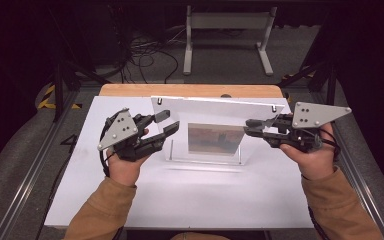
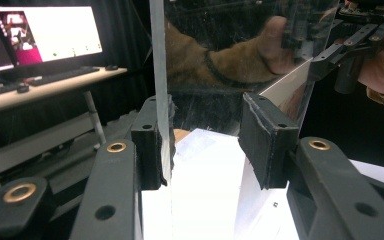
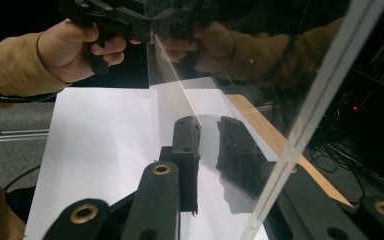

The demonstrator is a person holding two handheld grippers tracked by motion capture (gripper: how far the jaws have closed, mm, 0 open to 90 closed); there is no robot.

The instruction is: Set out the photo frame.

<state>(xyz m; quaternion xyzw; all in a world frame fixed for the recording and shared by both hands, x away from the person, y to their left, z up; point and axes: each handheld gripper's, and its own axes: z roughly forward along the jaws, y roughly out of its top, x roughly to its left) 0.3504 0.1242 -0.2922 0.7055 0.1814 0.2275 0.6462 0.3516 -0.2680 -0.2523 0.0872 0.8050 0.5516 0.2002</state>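
- High view: a clear acrylic frame (image 1: pixel 215 127) with a picture in its middle stands tilted over the white sheet (image 1: pixel 180 195) on the table (image 1: pixel 190 90); one hand-held gripper sits at each side edge.
- Left gripper (image 1: pixel 166 121): jaws parted around the frame's left edge; the left gripper view has one pad (image 2: pixel 152 150) against the panel's edge (image 2: pixel 158 75) and the other pad (image 2: pixel 267 140) clear of it, so no grip yet.
- Right gripper (image 1: pixel 252 127): jaws drawn close on the right edge; the right gripper view puts the clear panel (image 3: pixel 260 90) between the two pads, the far one seen through the plastic; it looks clamped on the frame.
- Judgement: the work in hand is lifting or turning the frame with both hands; the right side carries it alone for now.
- To do it well: close the left jaws squarely on the edge before raising further; keep both hands level, since smooth acrylic could slip or twist; avoid pressing over the picture.
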